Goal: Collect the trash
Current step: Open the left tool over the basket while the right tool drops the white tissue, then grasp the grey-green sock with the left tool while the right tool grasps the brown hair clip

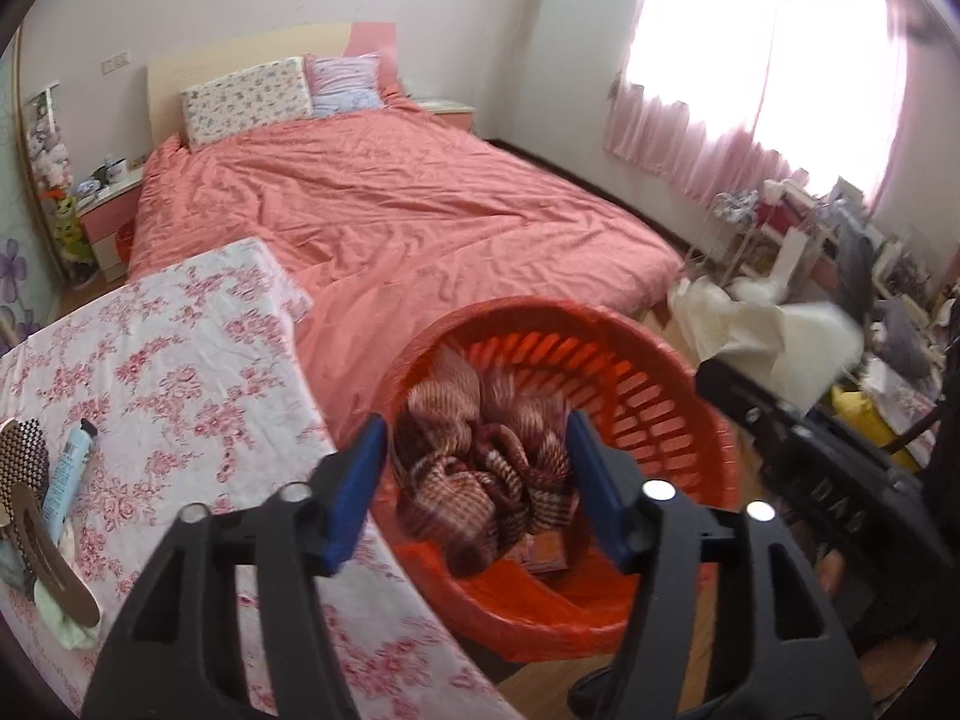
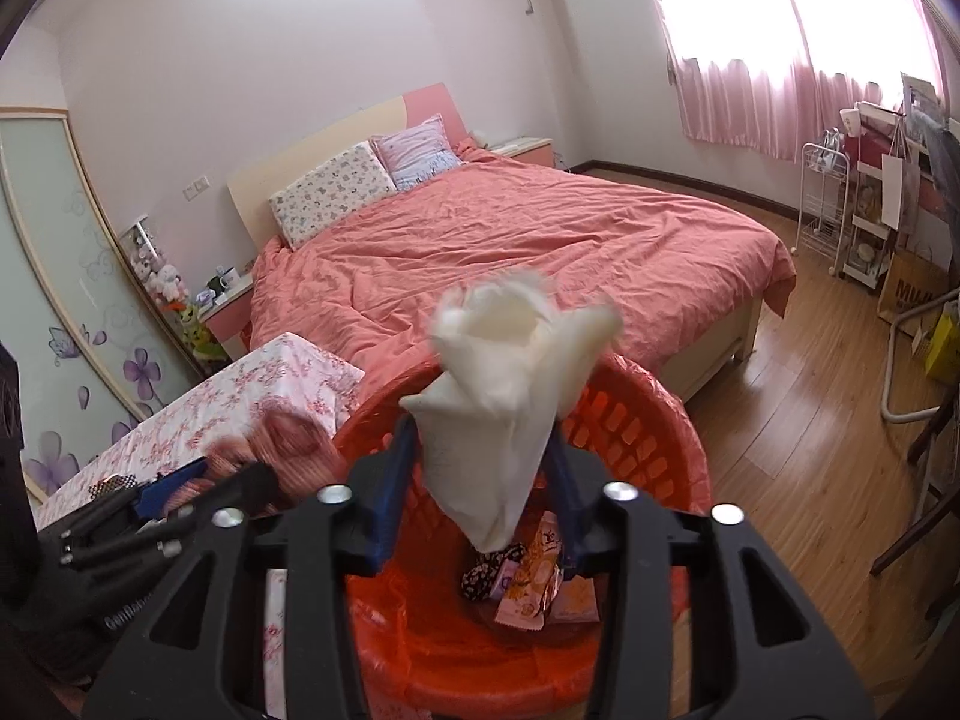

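Both grippers over basket (image 1: 660, 372): left gripper (image 1: 474, 480) fingers apart, scarf (image 1: 480, 468) released; right gripper (image 2: 483, 480) loose around cloth (image 2: 510, 384). Risk: cloth snags on fingers, lands outside basket.

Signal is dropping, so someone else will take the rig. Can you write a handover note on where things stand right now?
Left gripper: open over the red laundry basket; the plaid scarf lies below it in the basket, not gripped.
Right gripper: open over the same basket, with a white cloth between its jaws, blurred and apparently loose.
Done: snack wrappers are at the basket's bottom.
Left: confirm the white cloth lands inside. Then check the floral-covered table, where a tube, a hair clip and a pale green wad remain.
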Action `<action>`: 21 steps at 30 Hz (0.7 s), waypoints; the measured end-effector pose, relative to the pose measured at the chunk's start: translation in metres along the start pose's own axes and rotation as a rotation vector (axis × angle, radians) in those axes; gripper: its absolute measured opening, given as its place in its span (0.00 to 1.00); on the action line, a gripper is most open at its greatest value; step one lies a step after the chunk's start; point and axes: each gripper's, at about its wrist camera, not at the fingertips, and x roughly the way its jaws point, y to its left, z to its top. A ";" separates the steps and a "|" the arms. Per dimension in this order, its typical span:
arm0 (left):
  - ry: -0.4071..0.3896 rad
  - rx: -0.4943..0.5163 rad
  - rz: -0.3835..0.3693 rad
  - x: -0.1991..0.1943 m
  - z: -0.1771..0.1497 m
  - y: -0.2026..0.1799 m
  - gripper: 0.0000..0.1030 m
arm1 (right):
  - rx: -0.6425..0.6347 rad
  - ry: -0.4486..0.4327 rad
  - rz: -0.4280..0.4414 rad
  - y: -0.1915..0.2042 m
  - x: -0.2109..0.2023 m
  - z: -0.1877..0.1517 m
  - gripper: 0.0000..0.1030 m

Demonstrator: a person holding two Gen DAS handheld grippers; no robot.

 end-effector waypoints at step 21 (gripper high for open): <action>-0.047 -0.142 0.324 -0.091 -0.070 0.149 0.67 | -0.109 0.097 0.044 0.056 0.001 -0.033 0.62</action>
